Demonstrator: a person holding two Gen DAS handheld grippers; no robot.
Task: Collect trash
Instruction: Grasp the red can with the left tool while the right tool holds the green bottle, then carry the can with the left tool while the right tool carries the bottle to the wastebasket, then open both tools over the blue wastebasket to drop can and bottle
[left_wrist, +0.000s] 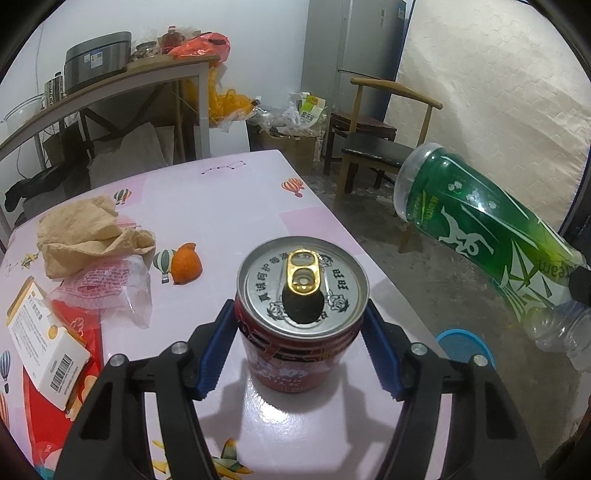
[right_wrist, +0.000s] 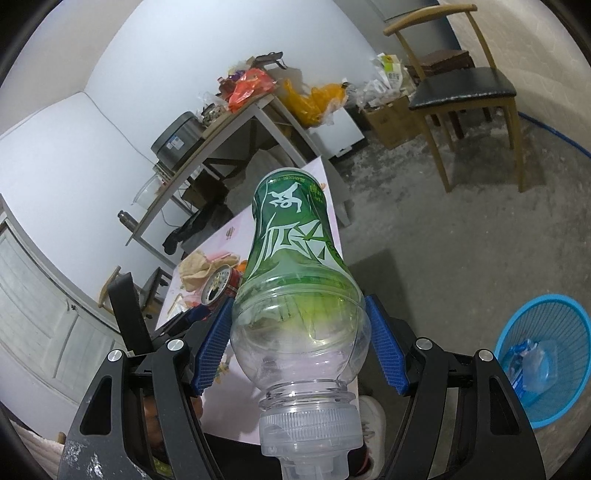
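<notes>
Trash first: the opened red can (left_wrist: 301, 317) looks light, thin-walled, easily dented; best gripped mid-body. Left gripper (left_wrist: 301, 332) brackets it, pads seemingly touching; right gripper (right_wrist: 301, 347) clamps the slick, empty green bottle (right_wrist: 295, 280).

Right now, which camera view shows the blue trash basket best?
The right wrist view shows the blue trash basket best: its rim, mesh wall and some plastic trash inside are visible on the floor, beside the green bottle. The left wrist view shows only a small part of its rim, below the table edge.
</notes>
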